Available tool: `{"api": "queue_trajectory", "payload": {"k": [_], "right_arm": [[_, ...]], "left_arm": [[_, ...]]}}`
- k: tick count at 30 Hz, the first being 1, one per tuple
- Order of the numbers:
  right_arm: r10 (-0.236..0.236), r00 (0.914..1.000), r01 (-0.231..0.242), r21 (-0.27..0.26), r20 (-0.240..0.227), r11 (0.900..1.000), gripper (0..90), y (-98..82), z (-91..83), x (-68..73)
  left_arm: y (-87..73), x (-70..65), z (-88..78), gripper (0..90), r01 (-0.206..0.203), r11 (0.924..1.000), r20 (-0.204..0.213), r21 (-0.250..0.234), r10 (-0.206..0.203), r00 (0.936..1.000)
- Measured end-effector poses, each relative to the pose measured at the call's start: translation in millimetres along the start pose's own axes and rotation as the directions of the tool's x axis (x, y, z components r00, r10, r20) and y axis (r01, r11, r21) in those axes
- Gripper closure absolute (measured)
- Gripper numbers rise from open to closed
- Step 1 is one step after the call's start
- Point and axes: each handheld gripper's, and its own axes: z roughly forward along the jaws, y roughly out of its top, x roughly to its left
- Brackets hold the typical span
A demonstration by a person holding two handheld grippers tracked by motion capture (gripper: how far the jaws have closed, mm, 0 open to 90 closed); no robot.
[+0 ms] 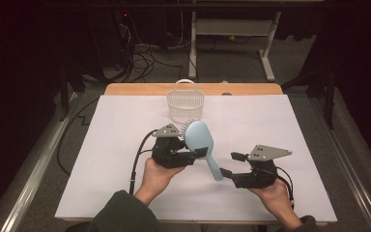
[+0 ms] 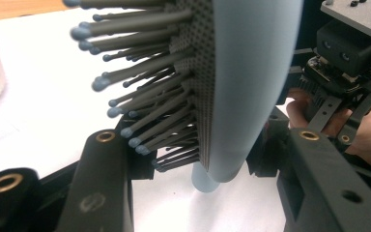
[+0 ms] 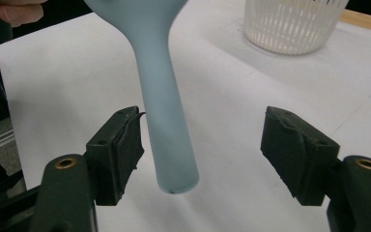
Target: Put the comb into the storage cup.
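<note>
- right gripper [image 1: 228, 164]: nearest the person, on the right of the white sheet [image 1: 280, 121]. Jaws spread wide. In the right gripper view [image 3: 203, 154] the handle end of the hairbrush sits in the gap, close beside one pad, with no pad pressing on it. No grip on this side.
- right hand [image 1: 273, 193]: under the gripper body, cable trailing back toward the sleeve.
- hairbrush [image 1: 204, 145]: light blue, held up off the sheet between the two grippers. Handle points down toward the right gripper, oval head up toward the left gripper. Smooth back of the head faces the high camera.
- left gripper [image 1: 199, 153]: clamped on the hairbrush at the base of the head where it meets the handle. The left gripper view [image 2: 203, 169] has one jaw on the bristle side and the other on the smooth back [image 2: 251, 87]; bristles [image 2: 140, 92] fan out away from the back, ball tips visible.
- left hand [image 1: 157, 176]: wrapped under the left gripper.
- basket [image 1: 185, 102]: white, slatted, upright with handle loop on top, just past the brush head, near the far edge of the sheet. Apart from the brush.
- table [image 1: 140, 89]: wooden edge shows past the sheet.
</note>
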Motion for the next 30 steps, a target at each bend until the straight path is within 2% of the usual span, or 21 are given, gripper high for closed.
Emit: {"api": "queue_trajectory", "payload": {"k": [10, 17, 22, 30], "right_arm": [[0.042, 0.9987, -0.041, -0.025, 0.028, 0.999, 31.1, -14.2, -13.9, -12.1], [0.059, 0.9957, -0.054, -0.067, 0.072, 0.996, 30.2, -25.6, -25.6, -19.4], [0.08, 0.9924, -0.073, -0.074, 0.094, 0.995, 29.7, -35.2, -32.1, -24.7], [0.087, 0.9866, -0.071, -0.115, 0.138, 0.991, 30.3, -50.3, -43.8, -31.9]], "left_arm": [[1.3, 2.7, -5.9, 52.9, -0.004, 1.0, -0.02, -0.008, 0.004, 0.9998], [2.6, 4.6, -8.0, 52.9, 0.0, 0.9999, -0.028, -0.011, 0.0, 0.9996], [3.6, 5.7, -9.0, 52.8, 0.0, 0.9999, -0.032, -0.015, 0.0, 0.9995], [5.2, 7.5, -13.2, 52.7, -0.002, 0.9995, -0.044, -0.031, 0.001, 0.999]]}}
